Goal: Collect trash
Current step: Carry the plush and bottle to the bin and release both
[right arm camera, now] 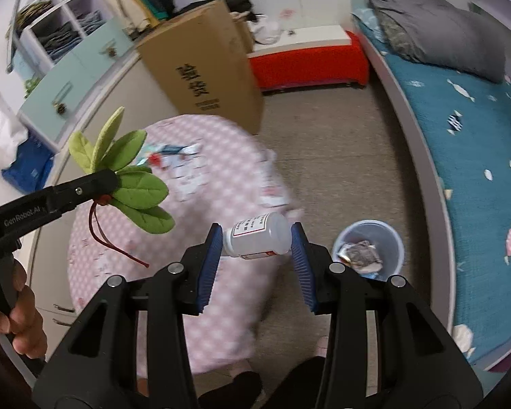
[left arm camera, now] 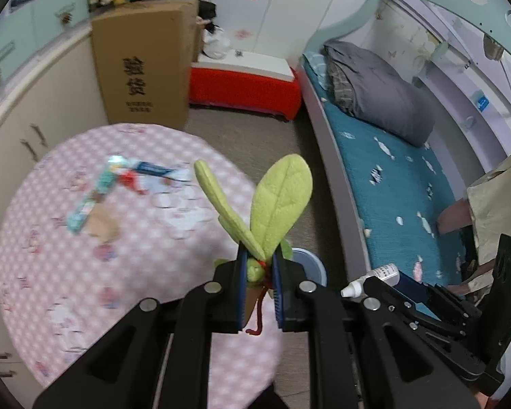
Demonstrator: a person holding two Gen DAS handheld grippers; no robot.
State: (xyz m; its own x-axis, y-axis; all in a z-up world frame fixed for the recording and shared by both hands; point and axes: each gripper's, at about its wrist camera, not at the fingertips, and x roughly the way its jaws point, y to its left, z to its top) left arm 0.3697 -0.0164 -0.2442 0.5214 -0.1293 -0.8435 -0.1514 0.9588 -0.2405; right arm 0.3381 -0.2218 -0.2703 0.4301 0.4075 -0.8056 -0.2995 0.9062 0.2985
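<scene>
The left gripper (left arm camera: pixel 259 271), black plastic with ribbed blue pads, is closed tight on the base of a soft green plush leaf cluster (left arm camera: pixel 272 201). The fleece leaves are oval with stitched veins and fan upward at the centre of the left wrist view, while a thin dark-red cord (left arm camera: pixel 259 317) dangles from the knot between the fingers. In the right wrist view the same leaves spread at the left of the frame, held above the table.

The right gripper (right arm camera: pixel 257 238) stands wider, its fingers pressing the two ends of a small translucent white plastic bottle (right arm camera: pixel 259 237), which lies sideways in the middle of the frame. The bottle is a smooth cylinder with a white label edged in red; its print is too small to read.

Lower right of centre in the right wrist view, a round pale-blue plastic waste bin (right arm camera: pixel 397 238) stands on the grey-brown carpet (right arm camera: pixel 340 156), just right of the bottle. It holds crumpled silvery wrappers (right arm camera: pixel 357 254).

The round table with a pink checked cloth (left arm camera: pixel 136 272) fills the lower left of the left wrist view. Blurred teal and red wrappers (left arm camera: pixel 112 184) lie on its upper part, beside a flat brown scrap (left arm camera: pixel 104 225).
</scene>
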